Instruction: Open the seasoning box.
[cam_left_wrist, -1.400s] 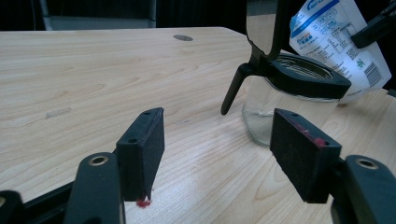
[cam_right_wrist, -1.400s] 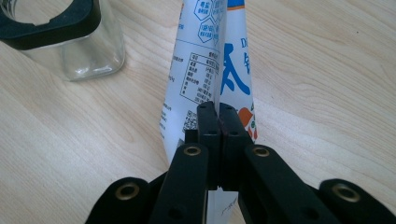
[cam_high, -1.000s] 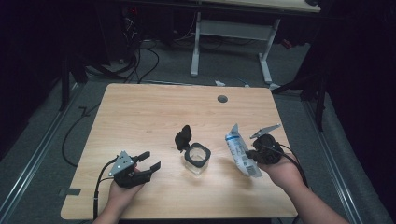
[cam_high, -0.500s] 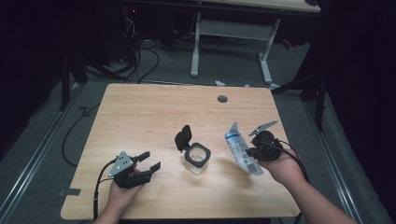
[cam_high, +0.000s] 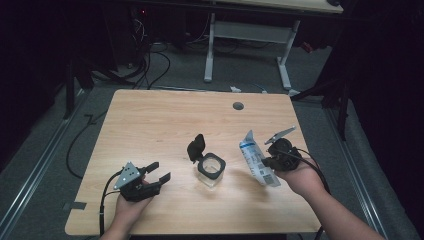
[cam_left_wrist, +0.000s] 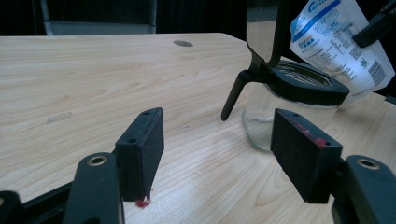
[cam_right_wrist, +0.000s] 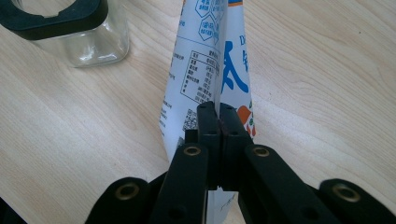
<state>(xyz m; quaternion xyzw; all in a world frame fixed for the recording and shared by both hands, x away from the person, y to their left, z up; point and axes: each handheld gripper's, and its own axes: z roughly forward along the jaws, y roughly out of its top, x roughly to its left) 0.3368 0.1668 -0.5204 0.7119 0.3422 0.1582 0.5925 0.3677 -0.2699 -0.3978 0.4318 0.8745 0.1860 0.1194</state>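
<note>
A clear glass jar (cam_high: 210, 170) with a black rim and a raised black hinged lid (cam_high: 196, 147) stands in the middle of the wooden table (cam_high: 165, 120). My right gripper (cam_high: 270, 162) is shut on a white and blue printed pouch (cam_high: 257, 164), held tilted just right of the jar. In the right gripper view the jaws pinch the pouch (cam_right_wrist: 205, 70) edge-on, with the jar (cam_right_wrist: 79, 32) at upper left. My left gripper (cam_high: 157, 175) rests open near the front left. In the left gripper view its pads (cam_left_wrist: 142, 149) frame the jar (cam_left_wrist: 280, 107) and pouch (cam_left_wrist: 336, 42).
A round grommet hole (cam_high: 238, 106) sits near the table's far edge. Cables (cam_high: 150, 65) and white desk legs (cam_high: 210, 45) lie on the floor beyond. A bit of tape (cam_high: 74, 205) marks the front left corner.
The right hand has shifted slightly with the pouch, keeping it beside the jar. The left gripper has stayed put.
</note>
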